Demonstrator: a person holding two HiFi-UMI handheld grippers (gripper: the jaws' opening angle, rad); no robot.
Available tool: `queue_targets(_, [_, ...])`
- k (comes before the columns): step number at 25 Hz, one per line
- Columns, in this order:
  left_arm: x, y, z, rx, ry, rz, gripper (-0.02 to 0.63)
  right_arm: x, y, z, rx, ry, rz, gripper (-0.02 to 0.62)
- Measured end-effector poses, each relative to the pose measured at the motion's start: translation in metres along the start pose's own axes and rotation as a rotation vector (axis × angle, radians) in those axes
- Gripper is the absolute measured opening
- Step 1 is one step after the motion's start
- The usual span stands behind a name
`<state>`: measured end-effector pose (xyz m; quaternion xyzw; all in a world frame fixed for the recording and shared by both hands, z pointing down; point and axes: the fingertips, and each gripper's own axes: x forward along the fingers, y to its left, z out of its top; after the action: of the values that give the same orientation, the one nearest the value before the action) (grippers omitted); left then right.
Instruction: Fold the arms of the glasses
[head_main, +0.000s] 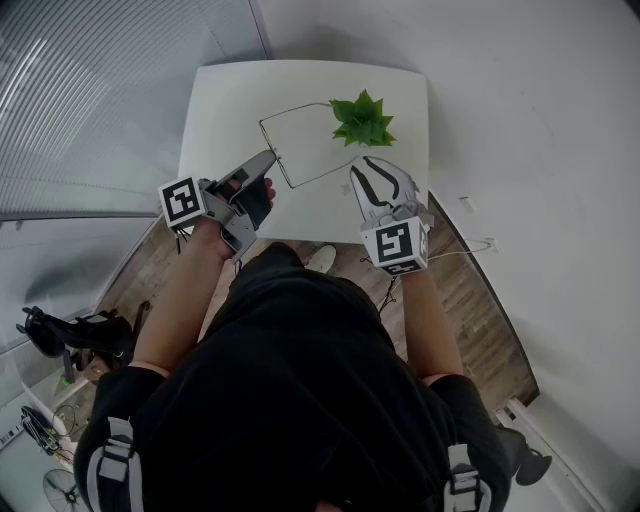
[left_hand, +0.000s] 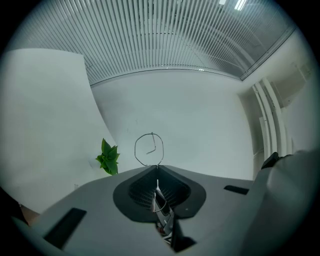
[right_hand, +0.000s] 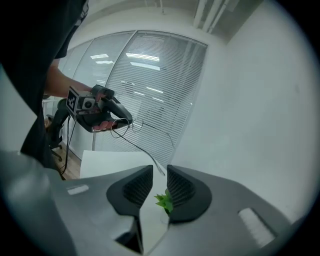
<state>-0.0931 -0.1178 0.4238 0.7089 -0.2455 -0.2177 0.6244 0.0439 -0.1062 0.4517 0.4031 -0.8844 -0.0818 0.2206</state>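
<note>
Only a small green plant (head_main: 363, 120) on the white table (head_main: 220, 100), near its far right corner. Bare tabletop to the left of it and along the near edge. Slatted blinds (head_main: 100, 80) close beyond the table's left edge, a plain white wall (head_main: 540, 120) to the right, wood floor (head_main: 480, 300) under the near edge.

Up off the table, thin wire glasses (head_main: 278, 155) clamped in the left gripper (head_main: 262, 165), jaws pressed together on the frame. One lens ring poking out past the tips, one long arm reaching out toward the plant.

Right gripper (head_main: 375, 175) just beside the plant on its near side, jaws apart and closed on nothing. Only the plant visible through the gap. Tip of the long arm just above and ahead of those jaws, not between them.
</note>
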Motion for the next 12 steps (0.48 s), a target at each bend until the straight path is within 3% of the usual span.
queue_targets(5, [0.0006, -0.0008, -0.0011, -0.006, 0.002, 0.003, 0.012, 0.0026, 0.0048, 0.0021, -0.091, 0.025, -0.017, 0.087])
queue_targets(12, [0.0012, -0.0013, -0.0021, -0.011, 0.009, -0.001, 0.012, 0.0067, 0.0055, 0.0003, -0.123, 0.039, -0.024, 0.064])
